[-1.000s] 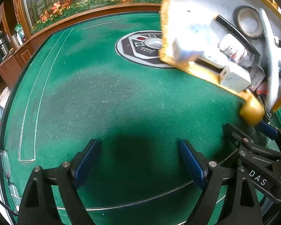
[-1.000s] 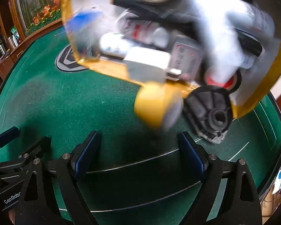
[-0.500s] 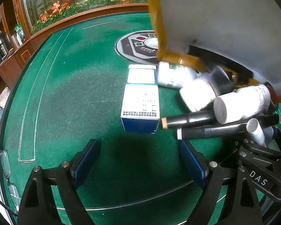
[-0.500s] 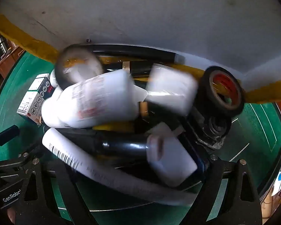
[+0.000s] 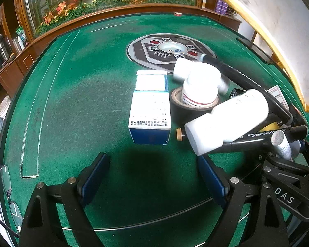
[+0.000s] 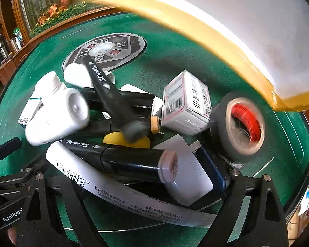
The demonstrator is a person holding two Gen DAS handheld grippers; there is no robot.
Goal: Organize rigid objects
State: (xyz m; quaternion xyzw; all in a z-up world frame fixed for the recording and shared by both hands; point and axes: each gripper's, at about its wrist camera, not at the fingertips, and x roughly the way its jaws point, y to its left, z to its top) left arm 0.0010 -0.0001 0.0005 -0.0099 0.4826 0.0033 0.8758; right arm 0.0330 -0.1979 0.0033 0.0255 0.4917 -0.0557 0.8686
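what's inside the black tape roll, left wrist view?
A white bottle stands in the core of the black tape roll, its lower end down inside. The bottle's base and the felt under it are covered by the roll's wall.

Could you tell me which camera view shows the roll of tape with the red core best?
The right wrist view: the tape roll stands on edge, its red core facing the camera, slightly blurred. In the left wrist view I cannot find it; only a different black roll shows there.
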